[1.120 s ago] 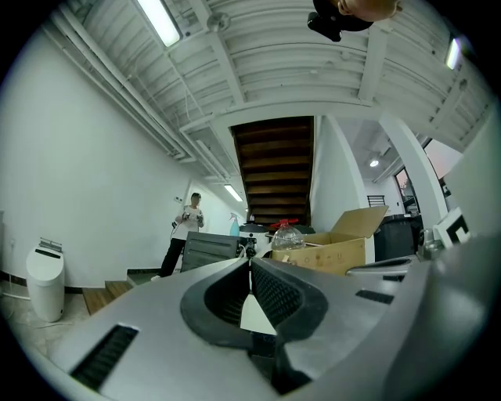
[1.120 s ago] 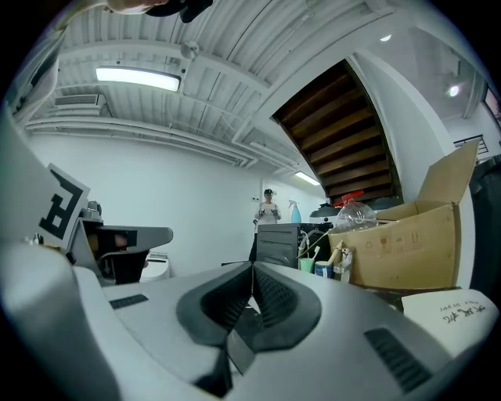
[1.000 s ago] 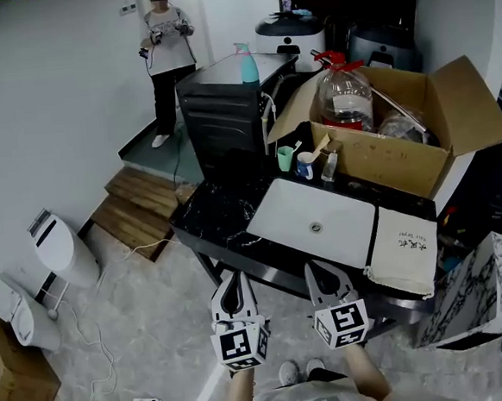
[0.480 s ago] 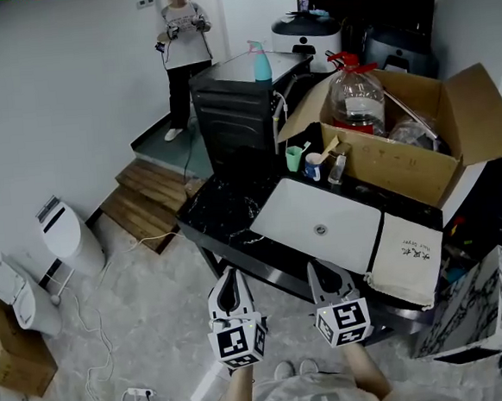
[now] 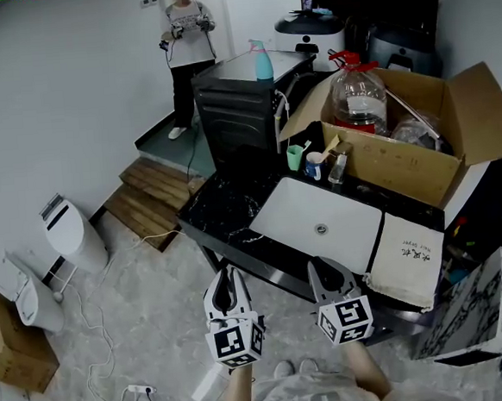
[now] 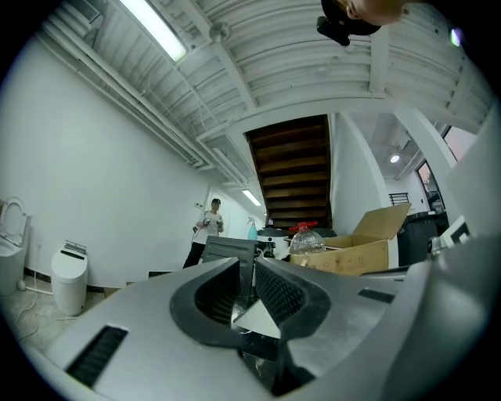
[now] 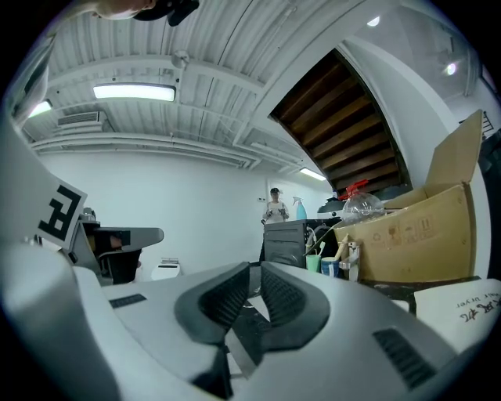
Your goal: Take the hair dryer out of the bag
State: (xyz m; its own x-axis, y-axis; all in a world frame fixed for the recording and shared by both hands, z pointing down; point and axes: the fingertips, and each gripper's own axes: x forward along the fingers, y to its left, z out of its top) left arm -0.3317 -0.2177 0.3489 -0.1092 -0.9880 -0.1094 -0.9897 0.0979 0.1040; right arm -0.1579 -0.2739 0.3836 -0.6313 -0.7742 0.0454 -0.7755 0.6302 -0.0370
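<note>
black marble counter (image 5: 226,213) fills mid frame in the head view, with a white sink (image 5: 317,220) set into it. open cardboard box (image 5: 408,161) sits at the counter's back right. a big clear jug (image 5: 360,98) with a red cap stands inside it. black cabinet (image 5: 237,110) stands behind the counter and carries a teal spray bottle (image 5: 263,62) on top. cream cloth bag (image 5: 409,259) lies flat on the counter just right of the sink, printed side up. it also shows at the lower right edge of the right gripper view (image 7: 470,301). hair dryer itself not visible in any view, can't tell whether it's inside the bag. left gripper (image 5: 229,279) is held over the floor just in front of the counter's front edge. its jaws are pressed together with nothing between them (image 6: 252,274). right gripper (image 5: 326,271) is beside it, tips at the counter's front edge, near the bag but not touching it. its jaws are likewise closed on nothing (image 7: 254,274). green cup (image 5: 294,157) and a white mug (image 5: 315,165) stand behind the sink, against the box.
</note>
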